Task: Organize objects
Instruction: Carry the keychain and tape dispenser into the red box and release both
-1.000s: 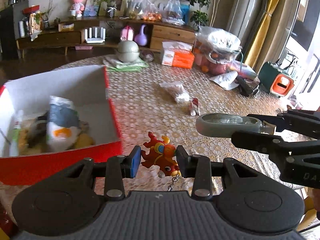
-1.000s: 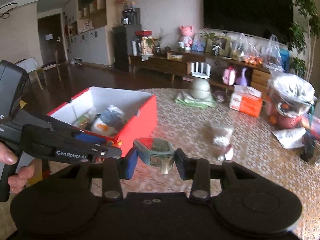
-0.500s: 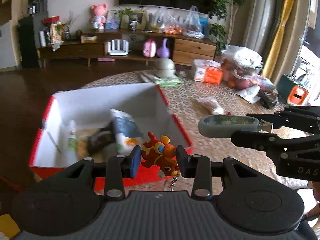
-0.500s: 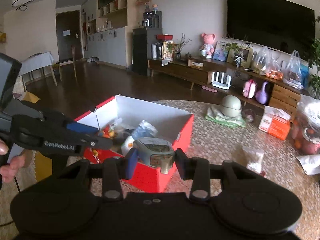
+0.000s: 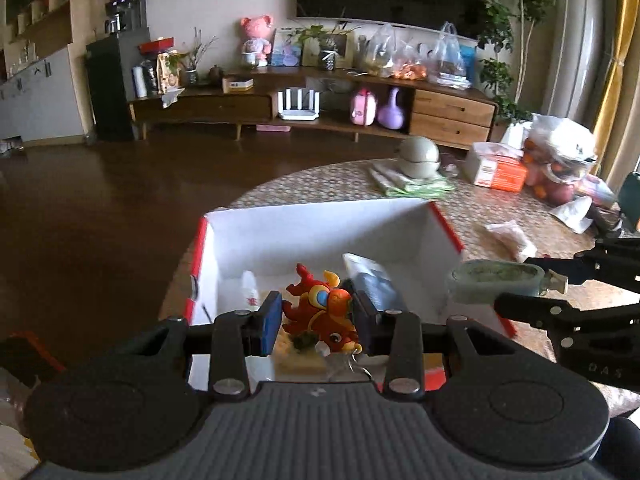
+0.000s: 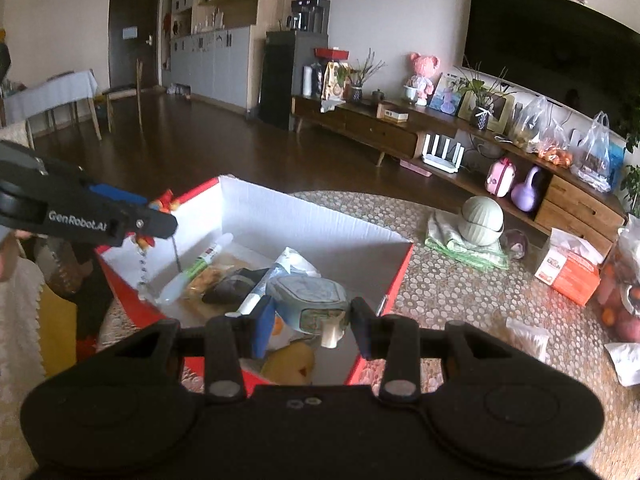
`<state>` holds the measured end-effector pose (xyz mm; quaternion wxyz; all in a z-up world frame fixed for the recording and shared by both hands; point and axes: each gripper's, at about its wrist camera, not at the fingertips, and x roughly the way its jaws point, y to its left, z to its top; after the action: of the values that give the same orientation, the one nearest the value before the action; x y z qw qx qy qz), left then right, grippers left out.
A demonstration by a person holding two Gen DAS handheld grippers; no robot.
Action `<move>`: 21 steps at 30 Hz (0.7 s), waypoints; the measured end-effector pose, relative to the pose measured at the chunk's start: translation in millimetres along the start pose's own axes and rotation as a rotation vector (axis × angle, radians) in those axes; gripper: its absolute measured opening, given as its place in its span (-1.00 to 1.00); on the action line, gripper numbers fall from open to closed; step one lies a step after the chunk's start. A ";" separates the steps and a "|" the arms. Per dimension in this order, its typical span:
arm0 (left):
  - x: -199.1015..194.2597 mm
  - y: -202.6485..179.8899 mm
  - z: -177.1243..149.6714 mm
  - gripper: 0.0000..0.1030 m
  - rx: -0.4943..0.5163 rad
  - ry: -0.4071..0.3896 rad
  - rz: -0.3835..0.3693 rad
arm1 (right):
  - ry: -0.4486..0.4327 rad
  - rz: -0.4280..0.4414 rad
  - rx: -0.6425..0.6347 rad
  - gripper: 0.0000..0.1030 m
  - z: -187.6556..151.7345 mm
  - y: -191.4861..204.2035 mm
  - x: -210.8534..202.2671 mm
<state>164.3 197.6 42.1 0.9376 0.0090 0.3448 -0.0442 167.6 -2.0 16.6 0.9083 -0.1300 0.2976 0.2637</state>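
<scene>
My left gripper [image 5: 318,316] is shut on a red dragon keychain toy [image 5: 320,312] and holds it above the near left part of the red box [image 5: 320,228]. Seen from the right wrist, the toy [image 6: 160,206] hangs with its chain over the box's left wall [image 6: 192,196]. My right gripper [image 6: 312,322] is shut on a flat grey-green bottle with a beige cap [image 6: 308,304], above the box's near right part. That bottle also shows in the left wrist view [image 5: 496,280]. The box holds several items, among them a tube [image 6: 192,272] and a blue-white pouch [image 5: 372,284].
The round table with patterned cloth [image 6: 452,292] also carries a grey-green bowl on folded cloth [image 6: 480,220], an orange tissue box [image 6: 568,268], a small clear bag [image 6: 524,336] and bagged fruit [image 5: 560,160] at the right. Dark floor lies beyond the box.
Both grippers have moved left from over the table to above the red box, each still holding its object. The box now lies directly under them.
</scene>
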 end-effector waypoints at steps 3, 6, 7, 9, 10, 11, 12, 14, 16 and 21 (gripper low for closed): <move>12.8 7.3 3.6 -0.29 0.007 0.010 0.026 | 0.026 -0.013 -0.009 -0.22 4.0 3.3 17.0; 28.1 11.6 3.6 -0.29 0.004 0.032 0.037 | 0.044 -0.024 -0.023 -0.22 6.7 4.4 31.4; 32.9 12.0 2.9 -0.29 0.004 0.039 0.039 | 0.051 -0.026 -0.028 -0.22 7.1 5.8 36.2; 42.4 12.2 2.7 -0.29 0.009 0.053 0.041 | 0.071 -0.032 -0.035 -0.22 6.4 7.7 46.0; 46.7 11.6 2.2 -0.29 0.014 0.059 0.041 | 0.087 -0.033 -0.035 -0.22 5.3 7.9 51.3; 51.1 11.0 1.7 -0.29 0.020 0.064 0.041 | 0.099 -0.034 -0.032 -0.22 4.4 7.5 54.7; 55.2 9.6 1.2 -0.29 0.025 0.071 0.042 | 0.114 -0.032 -0.029 -0.21 3.9 6.3 58.9; 64.4 10.3 -0.3 -0.29 0.028 0.090 0.038 | 0.138 -0.033 -0.030 -0.21 2.5 6.7 66.0; 71.6 9.4 -2.6 -0.29 0.034 0.106 0.039 | 0.148 -0.038 -0.038 -0.21 0.5 8.2 69.9; 87.1 8.6 -7.0 -0.29 0.051 0.143 0.037 | 0.177 -0.022 -0.065 -0.21 -2.4 13.2 74.2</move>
<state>226.5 199.8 -19.7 0.9106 0.0426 0.4095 -0.0349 209.9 37.8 -31.5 0.8765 -0.1856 0.3666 0.2506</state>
